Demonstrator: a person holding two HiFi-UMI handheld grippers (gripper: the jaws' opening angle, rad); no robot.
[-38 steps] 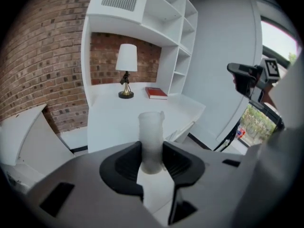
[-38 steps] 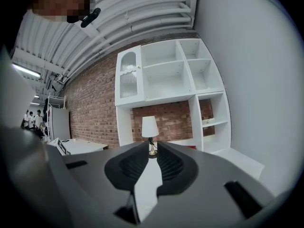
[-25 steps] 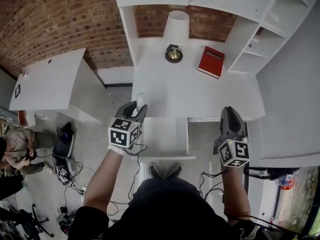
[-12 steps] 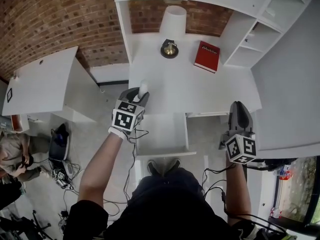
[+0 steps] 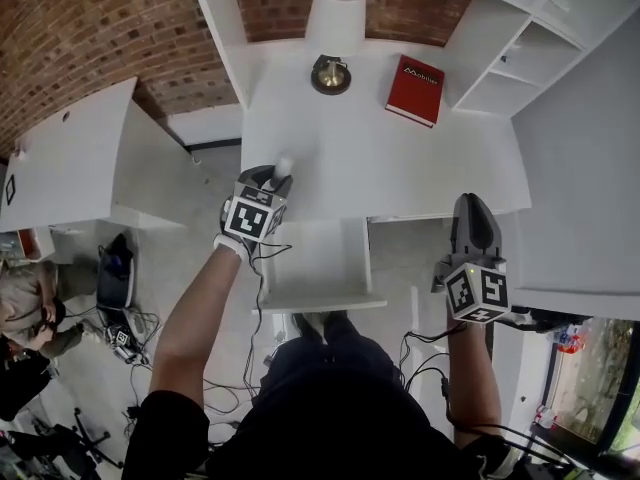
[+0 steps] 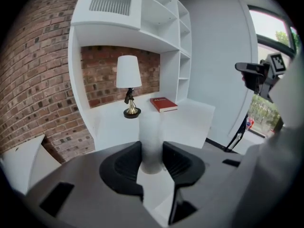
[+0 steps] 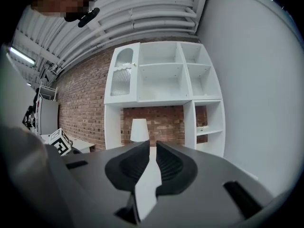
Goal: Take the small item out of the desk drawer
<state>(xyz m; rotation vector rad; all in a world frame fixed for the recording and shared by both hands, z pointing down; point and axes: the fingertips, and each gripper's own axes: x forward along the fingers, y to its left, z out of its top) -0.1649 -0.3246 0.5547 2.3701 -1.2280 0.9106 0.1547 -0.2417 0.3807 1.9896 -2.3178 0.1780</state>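
A small white cylinder (image 5: 283,164) stands upright between the pads of my left gripper (image 5: 274,180), which is shut on it and holds it above the front left part of the white desk top (image 5: 380,163). In the left gripper view the cylinder (image 6: 151,137) fills the gap of the left gripper (image 6: 152,152). The desk drawer (image 5: 318,298) is pulled out below, its inside bare white. My right gripper (image 5: 470,206) hovers by the desk's front right edge. Its jaws are closing to a narrow slit, with nothing between them in the right gripper view (image 7: 153,148).
A white-shaded lamp (image 5: 332,28) and a red book (image 5: 415,90) sit at the back of the desk. White shelves (image 5: 520,58) rise at the right. A white side table (image 5: 70,158) stands at the left, with a person (image 5: 30,293) and cables on the floor beyond.
My left gripper has carried the white cylinder forward, from above the drawer's edge to over the desk top. The right gripper stays near the desk's front right edge.
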